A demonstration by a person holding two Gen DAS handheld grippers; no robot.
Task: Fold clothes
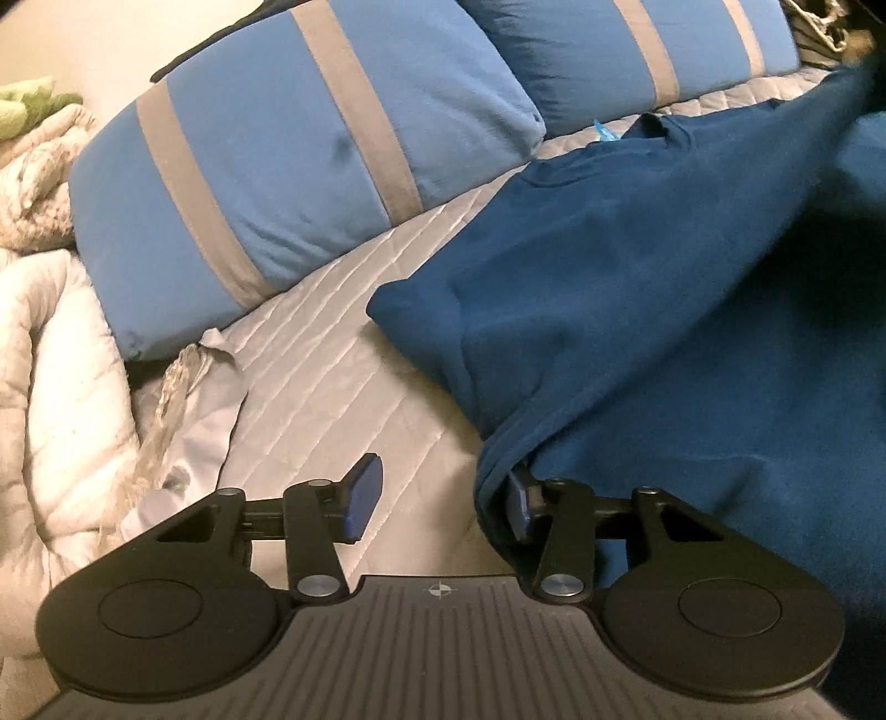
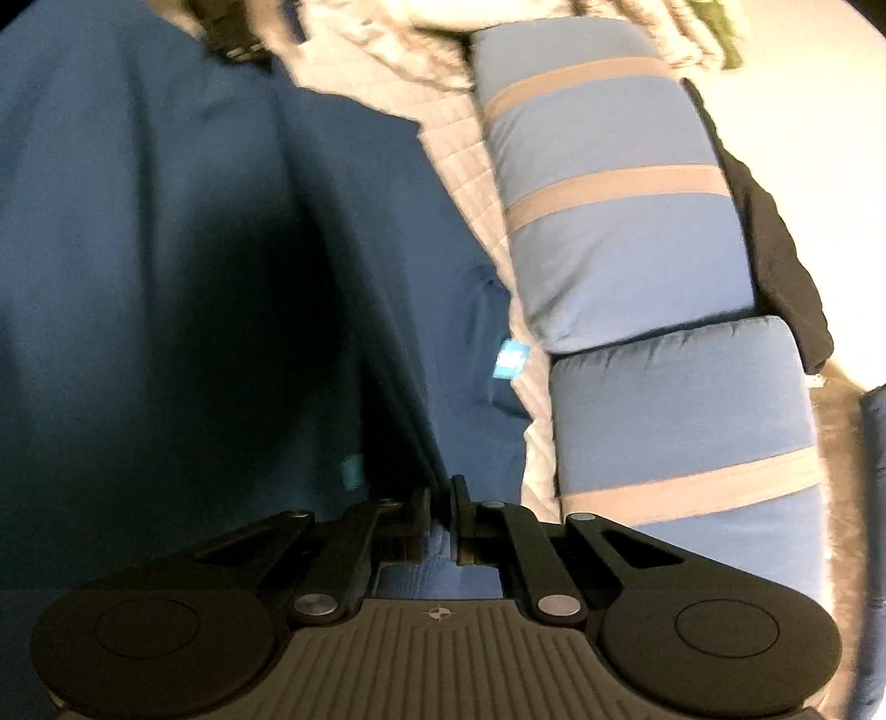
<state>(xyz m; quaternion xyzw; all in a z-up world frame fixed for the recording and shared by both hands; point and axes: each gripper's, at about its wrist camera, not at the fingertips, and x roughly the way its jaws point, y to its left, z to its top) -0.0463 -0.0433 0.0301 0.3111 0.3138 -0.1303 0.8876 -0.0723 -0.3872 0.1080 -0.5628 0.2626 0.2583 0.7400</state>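
Note:
A dark blue garment (image 1: 637, 277) lies spread on the grey quilted bed cover (image 1: 343, 343). My left gripper (image 1: 437, 498) is open; its right finger sits under the garment's hanging edge, its left finger (image 1: 362, 495) is bare over the cover. In the right wrist view the same garment (image 2: 166, 249) fills the left half, lifted and draped. My right gripper (image 2: 441, 509) is shut on a fold of the blue garment. A light blue tag (image 2: 508, 360) shows on the garment near the pillows.
Two blue pillows with grey stripes (image 1: 266, 183) (image 1: 626, 50) lie along the head of the bed; they also show in the right wrist view (image 2: 614, 183) (image 2: 681, 432). A bunched pale comforter (image 1: 50, 360) lies at the left. A dark cloth (image 2: 786, 277) lies behind the pillows.

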